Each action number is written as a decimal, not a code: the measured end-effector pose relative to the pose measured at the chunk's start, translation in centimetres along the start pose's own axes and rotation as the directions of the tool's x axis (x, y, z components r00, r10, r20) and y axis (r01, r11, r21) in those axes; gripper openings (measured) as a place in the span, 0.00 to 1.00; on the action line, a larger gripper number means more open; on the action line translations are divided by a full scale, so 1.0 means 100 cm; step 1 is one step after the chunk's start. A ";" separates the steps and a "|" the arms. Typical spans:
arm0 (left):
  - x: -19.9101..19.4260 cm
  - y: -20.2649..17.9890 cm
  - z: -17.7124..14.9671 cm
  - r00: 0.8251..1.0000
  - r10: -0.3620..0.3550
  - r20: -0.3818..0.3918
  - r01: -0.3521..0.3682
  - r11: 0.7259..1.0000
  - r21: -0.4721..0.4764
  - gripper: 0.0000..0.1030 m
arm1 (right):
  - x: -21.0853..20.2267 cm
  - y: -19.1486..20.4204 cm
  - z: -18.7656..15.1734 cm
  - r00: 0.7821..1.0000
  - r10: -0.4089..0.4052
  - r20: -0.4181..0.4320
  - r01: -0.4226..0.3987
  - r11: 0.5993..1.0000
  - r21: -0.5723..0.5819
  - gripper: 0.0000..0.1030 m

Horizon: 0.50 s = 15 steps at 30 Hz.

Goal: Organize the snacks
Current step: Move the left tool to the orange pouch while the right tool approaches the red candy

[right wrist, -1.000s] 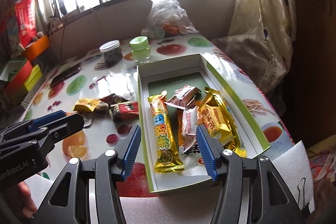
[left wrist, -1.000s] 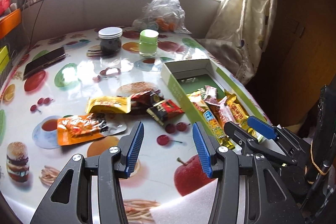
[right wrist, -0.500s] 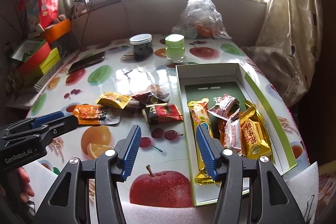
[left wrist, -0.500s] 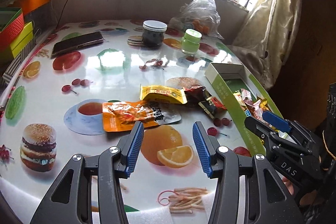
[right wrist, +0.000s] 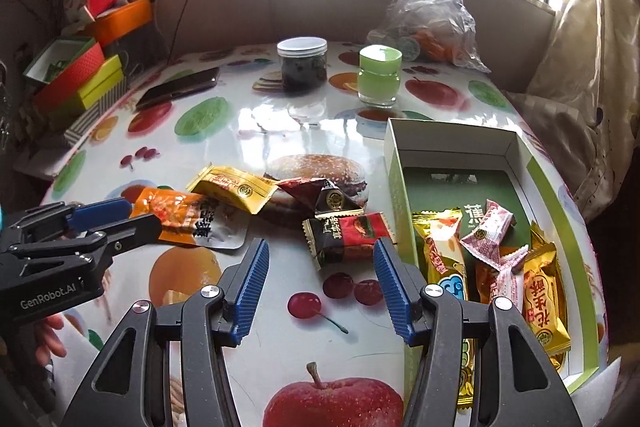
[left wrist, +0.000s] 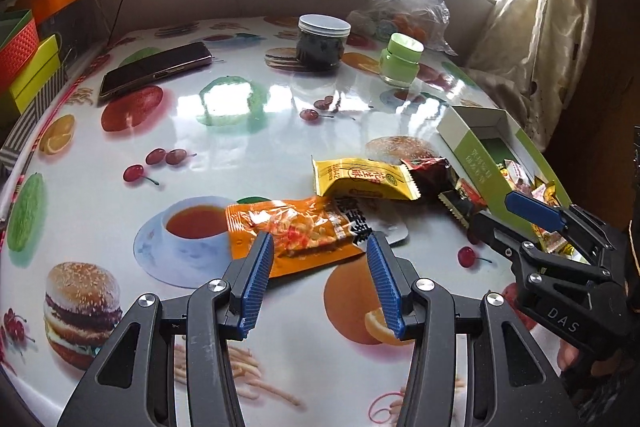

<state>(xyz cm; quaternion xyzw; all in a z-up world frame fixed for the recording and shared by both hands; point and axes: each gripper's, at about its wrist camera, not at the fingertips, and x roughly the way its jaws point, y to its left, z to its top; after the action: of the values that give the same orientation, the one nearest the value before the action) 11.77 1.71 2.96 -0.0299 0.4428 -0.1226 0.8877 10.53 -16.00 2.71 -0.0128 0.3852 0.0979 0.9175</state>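
An orange snack pouch (left wrist: 296,231) lies on the fruit-print table, its near edge between the tips of my open left gripper (left wrist: 320,247). Behind it lie a yellow packet (left wrist: 360,179), a dark red packet (left wrist: 428,167) and a black-and-red packet (left wrist: 460,199). My right gripper (right wrist: 320,255) is open and empty, just in front of the black-and-red packet (right wrist: 348,235), left of the green box (right wrist: 396,187) holding several wrapped snacks (right wrist: 492,259). The pouch (right wrist: 180,211) and yellow packet (right wrist: 232,187) show in the right wrist view behind the left gripper (right wrist: 100,215).
A dark jar (right wrist: 302,63), a green jar (right wrist: 379,75), a phone (left wrist: 156,67) and a clear plastic bag (right wrist: 428,11) stand at the back of the table. Coloured boxes (right wrist: 76,75) are stacked at the far left. A curtain (left wrist: 536,27) hangs on the right.
Both grippers have swung left. My left gripper has moved forward and closer to the orange pouch. My right gripper has shifted from over the box to the loose packets.
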 end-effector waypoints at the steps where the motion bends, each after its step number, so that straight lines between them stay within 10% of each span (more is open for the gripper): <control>1: 0.004 0.002 0.002 1.000 0.005 -0.008 -0.005 1.000 0.003 0.48 | 0.004 0.001 0.001 1.000 0.001 -0.008 -0.001 1.000 -0.010 0.53; 15: 0.024 0.019 0.005 0.998 -0.028 -0.064 0.026 0.999 -0.034 0.48 | 0.033 0.015 0.008 0.997 0.047 -0.057 -0.051 0.996 -0.073 0.53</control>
<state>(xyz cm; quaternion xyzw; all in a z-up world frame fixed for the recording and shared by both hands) 13.97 2.96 1.08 -0.0463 0.4726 -0.1281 0.8707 13.02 -13.91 1.01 -0.0399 0.4067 0.1344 0.9027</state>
